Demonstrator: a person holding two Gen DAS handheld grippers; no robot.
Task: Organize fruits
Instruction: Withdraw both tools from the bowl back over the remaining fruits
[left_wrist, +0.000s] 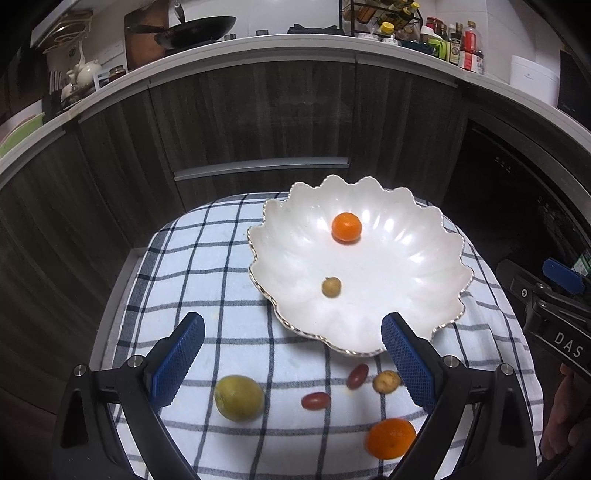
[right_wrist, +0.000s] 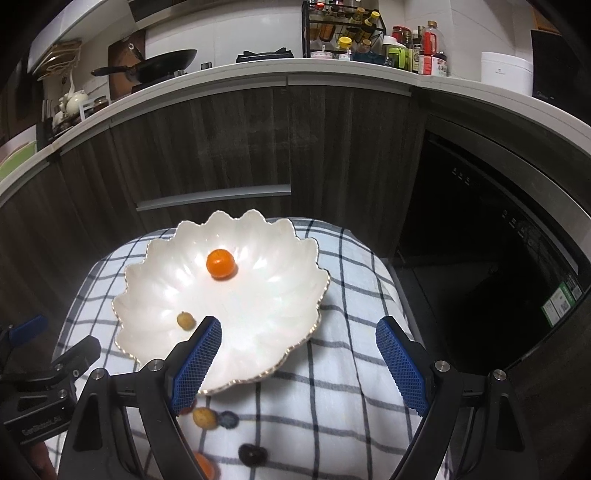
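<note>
a white scalloped bowl with a thin metallic rim sits on a blue-checked cloth, holding a small orange and a tan longan. both the left gripper and right gripper are spread wide, pinching nothing. "das" reads on the other tool's body. only the left view shows the green-yellow fruit and two red grape tomatoes; only the right shows a blueberry and a dark cherry.

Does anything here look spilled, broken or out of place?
Nothing spilled or broken. Only an orange and one small tan fruit lie in the white dish; the other fruits, like the green one, lie loose on the cloth.
</note>
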